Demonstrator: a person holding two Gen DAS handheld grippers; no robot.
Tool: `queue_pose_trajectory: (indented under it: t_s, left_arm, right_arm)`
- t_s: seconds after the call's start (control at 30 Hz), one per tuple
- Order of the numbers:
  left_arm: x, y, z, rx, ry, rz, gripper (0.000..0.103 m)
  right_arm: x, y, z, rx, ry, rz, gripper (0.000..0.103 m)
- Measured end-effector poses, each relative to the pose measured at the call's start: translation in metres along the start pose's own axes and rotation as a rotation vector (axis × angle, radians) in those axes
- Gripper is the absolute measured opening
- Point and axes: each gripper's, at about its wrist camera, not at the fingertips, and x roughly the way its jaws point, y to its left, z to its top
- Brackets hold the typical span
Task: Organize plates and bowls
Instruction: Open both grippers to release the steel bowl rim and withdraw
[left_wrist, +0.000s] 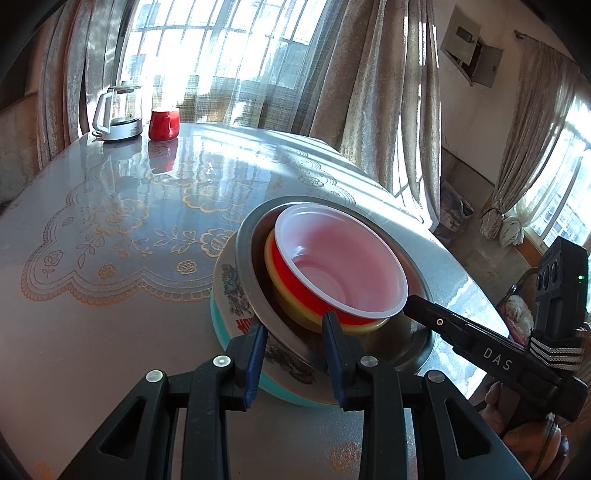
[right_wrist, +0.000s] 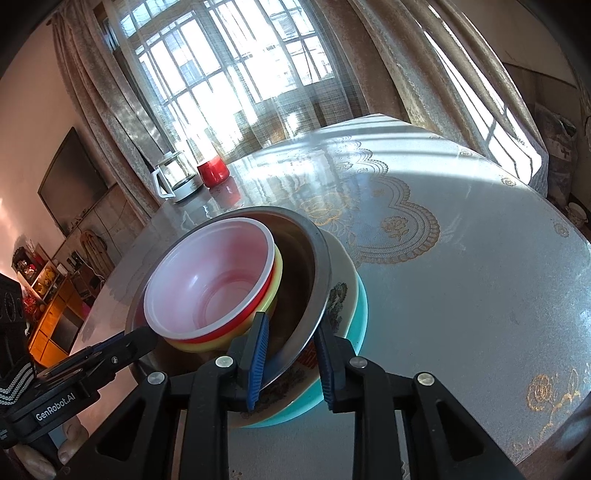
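Observation:
A stack sits on the table: a teal plate (left_wrist: 236, 341) at the bottom, a flowered plate (left_wrist: 231, 284), a steel bowl (left_wrist: 417, 295), a yellow bowl (left_wrist: 291, 301) and a red bowl with a white inside (left_wrist: 340, 258) on top. My left gripper (left_wrist: 295, 328) straddles the steel bowl's near rim, its fingers apart on either side of it. My right gripper (right_wrist: 290, 336) straddles the steel bowl's (right_wrist: 310, 254) rim on the other side, above the flowered plate (right_wrist: 341, 291) and teal plate (right_wrist: 364, 310). The right gripper also shows in the left wrist view (left_wrist: 424, 312).
A glass kettle (left_wrist: 118, 110) and a red mug (left_wrist: 163, 123) stand at the table's far edge. The table (left_wrist: 110, 325) has a shiny lace-patterned cover. Curtains and windows are behind. A TV and shelves (right_wrist: 70, 177) are at the left.

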Motion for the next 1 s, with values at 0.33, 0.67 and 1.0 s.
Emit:
queue_pose_trajectory:
  t_s: [0.33,0.67,1.0]
  left_arm:
    - [-0.006,0.002,-0.002,-0.010,-0.010,0.009,0.033]
    - [-0.020,0.012,-0.008,-0.031,-0.037,0.023,0.033]
    - [-0.031,0.023,-0.030,-0.041,-0.033,0.036,0.033]
  right_arm:
    - [-0.001,0.000,-0.002,0.003,0.001,0.003,0.026]
    - [-0.012,-0.004,-0.003,0.040,-0.007,0.016,0.034]
    - [-0.037,-0.007,-0.022,-0.011,-0.058,0.075,0.034]
